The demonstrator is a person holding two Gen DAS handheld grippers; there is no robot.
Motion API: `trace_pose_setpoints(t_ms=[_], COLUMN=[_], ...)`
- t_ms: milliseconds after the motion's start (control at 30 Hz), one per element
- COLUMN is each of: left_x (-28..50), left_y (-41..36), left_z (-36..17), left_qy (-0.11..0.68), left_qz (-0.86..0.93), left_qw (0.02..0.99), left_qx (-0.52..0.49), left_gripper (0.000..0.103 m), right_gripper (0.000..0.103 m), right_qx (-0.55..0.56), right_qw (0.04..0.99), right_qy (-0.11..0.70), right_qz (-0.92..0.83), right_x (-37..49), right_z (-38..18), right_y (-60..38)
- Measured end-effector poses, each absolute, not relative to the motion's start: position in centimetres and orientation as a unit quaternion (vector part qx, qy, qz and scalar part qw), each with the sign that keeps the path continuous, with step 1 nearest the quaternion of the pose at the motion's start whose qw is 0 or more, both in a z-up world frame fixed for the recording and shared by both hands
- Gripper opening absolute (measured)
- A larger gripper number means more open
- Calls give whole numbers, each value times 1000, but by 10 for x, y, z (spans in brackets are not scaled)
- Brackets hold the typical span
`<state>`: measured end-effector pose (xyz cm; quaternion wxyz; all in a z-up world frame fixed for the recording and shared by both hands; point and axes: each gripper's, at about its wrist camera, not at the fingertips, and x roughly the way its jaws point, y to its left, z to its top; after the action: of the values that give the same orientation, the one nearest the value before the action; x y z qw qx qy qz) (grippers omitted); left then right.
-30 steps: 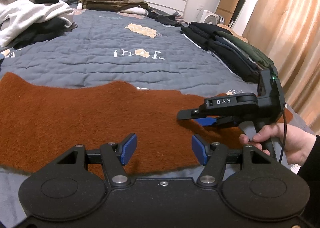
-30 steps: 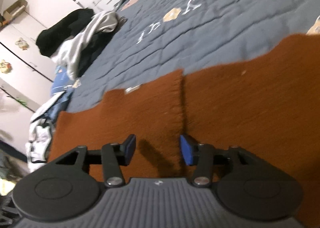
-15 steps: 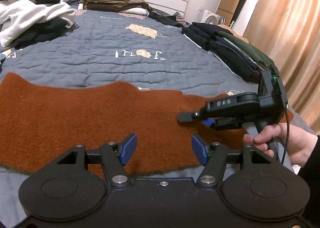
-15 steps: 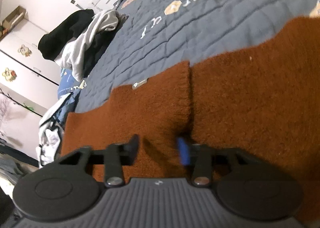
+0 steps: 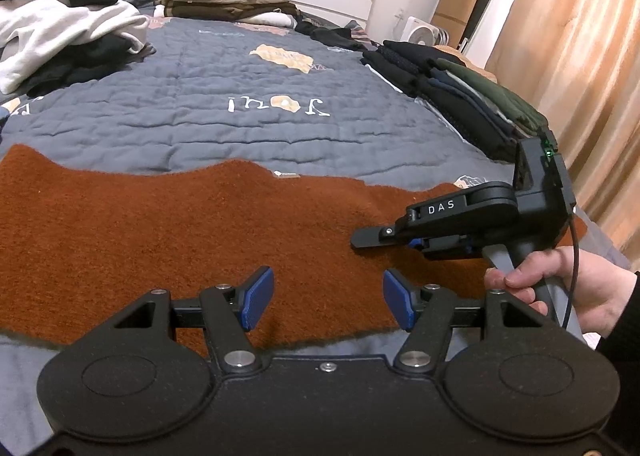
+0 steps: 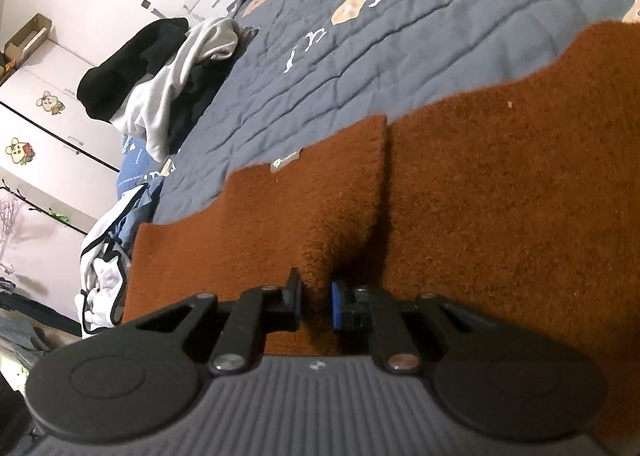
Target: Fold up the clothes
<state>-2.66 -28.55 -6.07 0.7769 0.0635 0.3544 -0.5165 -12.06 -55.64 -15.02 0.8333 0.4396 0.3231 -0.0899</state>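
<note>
Rust-brown fuzzy sweater [image 5: 168,240] spread flat across the near edge of the bed [image 5: 240,68], on the grey quilt, hem running right along that edge. One flap of it [image 6: 344,192] already doubled over onto the body, with a little tag poking out at the far side.

Right hand-held gripper [image 6: 316,302] nearly closed, blue pads pinching a ridge of that flap's edge. Thin bite though, looks like just the fuzz plus maybe one layer. Easy to see it slipping out mid-lift, or grabbing both layers and dragging the whole body along instead of just the flap. Can't tell from here how many layers are in there.

Left hand-held gripper [image 5: 328,302] wide open, holding nothing, hovering over the hem at the near edge. With nothing pinning that side, any pull from the right probably slides the whole sweater across the quilt and wrecks the flat layout. Fuzzy knit on quilt might grip okay, just a guess.

Also worth watching: hem so close to the bed's near edge, so a tug that way could drop it over the side.

Further out, folded dark stack [image 5: 460,96] along the right edge, tan folded pile [image 5: 224,0] at the headboard, messy black-and-white heap [image 5: 60,16] at the far left corner. Plenty of bare quilt between, so no crowding.
</note>
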Motion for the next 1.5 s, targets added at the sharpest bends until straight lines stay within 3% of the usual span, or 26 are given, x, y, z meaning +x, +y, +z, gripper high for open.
trace_pose_setpoints(t_ms=[400, 1500], left_x=[-32, -75], left_y=[-293, -355], left_z=[-62, -73], left_qy=[354, 354], left_qz=[-526, -565], left_qw=[770, 738], left_qx=[68, 102], left_gripper=[60, 60], right_gripper=[9, 9], right_qx=[454, 474], right_qw=[836, 807], right_qy=[281, 223], right_qz=[-122, -272], right_x=[-142, -295], right_z=[-135, -123], right_y=[-574, -733])
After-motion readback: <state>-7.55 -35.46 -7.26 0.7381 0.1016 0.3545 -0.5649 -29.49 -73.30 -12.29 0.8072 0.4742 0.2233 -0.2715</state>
